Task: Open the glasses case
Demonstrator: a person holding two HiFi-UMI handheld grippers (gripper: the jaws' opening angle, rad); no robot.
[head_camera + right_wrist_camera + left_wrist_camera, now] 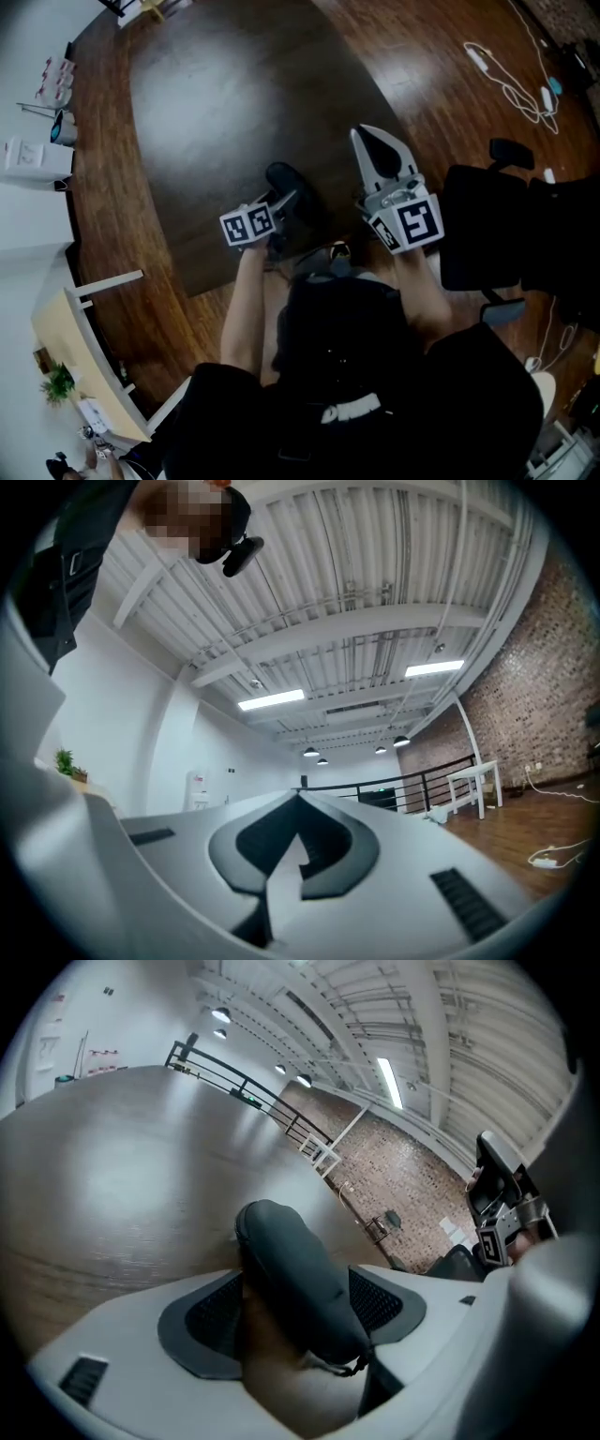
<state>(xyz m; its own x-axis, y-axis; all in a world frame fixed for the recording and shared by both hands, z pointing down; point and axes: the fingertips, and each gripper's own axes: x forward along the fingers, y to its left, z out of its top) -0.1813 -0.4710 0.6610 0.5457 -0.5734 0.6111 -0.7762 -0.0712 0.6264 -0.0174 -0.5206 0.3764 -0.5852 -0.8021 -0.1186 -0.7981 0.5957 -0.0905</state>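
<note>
The left hand-held gripper (298, 1299) stood with its pale plastic jaws spread wide. Their dark, finely ribbed pads faced each other across a dark grey, rounded, matte glasses case (281, 1241), which lay lengthwise between them on the dark brown, wood-grained round tabletop (103, 1176). A strip of tabletop showed between the case and the left-hand pad, so that pad was clear of it. On the other side the case overlapped the pad, and I could not tell whether they touched. A small dark loop hung at the case's near end, too blurred to make out. The right hand-held gripper (300, 803) was closed with nothing in it, its two pale jaws meeting along a thin seam between dark pads. In the head view it sat by the tabletop's edge, apart from the case. That view gave the case only as a black rounded shape just beyond the left gripper's black-and-white marker cube, its surface lost in the dim picture, whereas the left gripper view showed its smooth shell. The right gripper view looked instead at a white ribbed ceiling (375, 583) with strip lights and a red brick wall (553, 667). Only the head view showed a black office chair (483, 230) on the wooden floor (441, 66), with a white cable (511, 89) beyond.
</note>
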